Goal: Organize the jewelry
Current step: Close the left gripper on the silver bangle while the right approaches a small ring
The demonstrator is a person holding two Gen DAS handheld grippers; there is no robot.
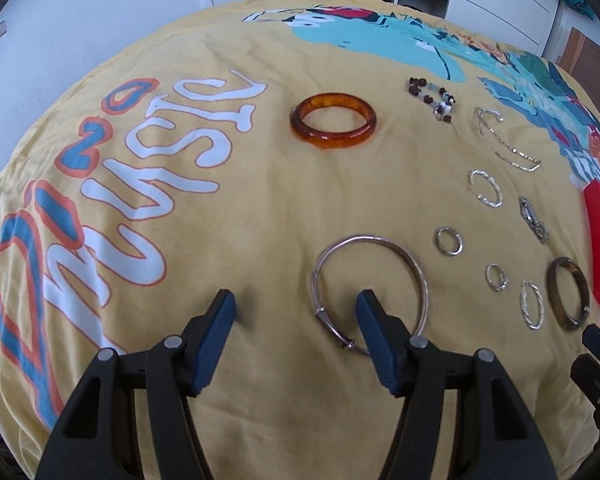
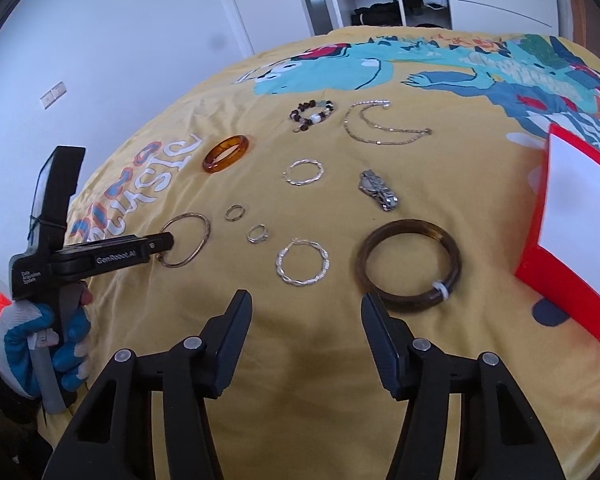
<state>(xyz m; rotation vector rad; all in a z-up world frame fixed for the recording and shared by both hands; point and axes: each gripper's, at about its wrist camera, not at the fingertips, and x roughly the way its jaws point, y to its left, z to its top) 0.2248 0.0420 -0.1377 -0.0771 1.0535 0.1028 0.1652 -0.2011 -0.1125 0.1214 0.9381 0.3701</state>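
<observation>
Jewelry lies spread on a yellow printed bedspread [image 1: 260, 208]. My left gripper [image 1: 296, 300] is open over a thin silver bangle [image 1: 380, 238]. Its right fingertip sits inside the ring, and the bangle's left rim lies between the jaws, untouched. From the right wrist view, the left gripper [image 2: 166, 242] is held by a gloved hand [image 2: 40, 344] at the thin bangle [image 2: 204, 232]. My right gripper [image 2: 306, 300] is open and empty, just short of a dark brown bangle [image 2: 364, 268] and a twisted silver hoop [image 2: 280, 264].
An amber bangle [image 2: 220, 166], a beaded bracelet [image 2: 312, 120], a chain [image 2: 380, 143], a second twisted hoop [image 2: 288, 176], two small rings [image 2: 235, 212] and a metal watch [image 2: 380, 192] lie beyond. A red box [image 2: 540, 216] with a white inside sits at the right.
</observation>
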